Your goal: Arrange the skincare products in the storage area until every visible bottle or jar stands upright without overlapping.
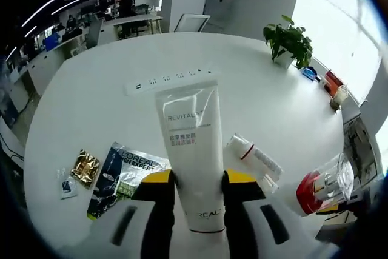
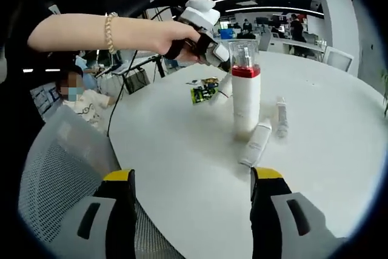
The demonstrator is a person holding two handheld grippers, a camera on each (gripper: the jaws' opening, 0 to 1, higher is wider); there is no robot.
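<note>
My left gripper (image 1: 199, 181) is shut on a white L'Oreal Revitalift tube (image 1: 188, 128), which points away from me above the white table (image 1: 109, 107). In the right gripper view a person's hand holds that left gripper (image 2: 217, 56) over the table's far side. A tall white bottle (image 2: 245, 95) with a red band and clear cap stands upright; it is also in the left gripper view (image 1: 320, 187). Two small white tubes lie beside it, one (image 2: 257, 142) near and one (image 2: 281, 116) farther; one of them (image 1: 251, 154) has a red stripe. My right gripper (image 2: 193, 181) is open with nothing between its jaws.
Flat sachets lie on the table: a dark L'Oreal Men Expert one (image 1: 124, 174), a gold one (image 1: 85, 167) and a small pale one (image 1: 65, 185). A white power strip (image 1: 170, 79) lies farther back, with a potted plant (image 1: 290, 40) at the far edge. A mesh chair (image 2: 66, 168) stands near the table.
</note>
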